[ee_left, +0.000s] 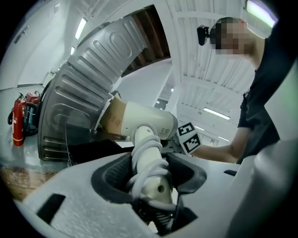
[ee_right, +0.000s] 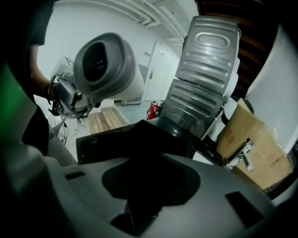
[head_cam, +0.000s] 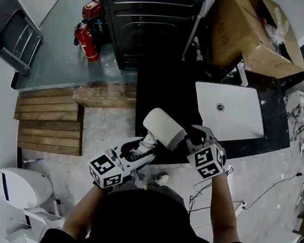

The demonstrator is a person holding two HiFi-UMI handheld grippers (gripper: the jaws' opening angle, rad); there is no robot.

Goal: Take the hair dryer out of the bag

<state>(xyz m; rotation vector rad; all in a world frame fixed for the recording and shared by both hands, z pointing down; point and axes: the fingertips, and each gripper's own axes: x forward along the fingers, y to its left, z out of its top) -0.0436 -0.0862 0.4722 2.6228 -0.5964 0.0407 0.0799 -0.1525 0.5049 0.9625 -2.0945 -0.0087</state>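
- We count one hair dryer (head_cam: 164, 128).
- Two grippers: left gripper (head_cam: 142, 149), right gripper (head_cam: 194, 136).
- Two fire extinguishers (head_cam: 87, 41).
- One cardboard box (head_cam: 249, 34), one sink (head_cam: 234, 115), one bag (ee_right: 139, 153).

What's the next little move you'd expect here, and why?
Probably ease the right gripper back so the black bag slips out from between its jaws: the hair dryer already looks bare and clear of it, its cord-wrapped handle clamped in the left gripper.
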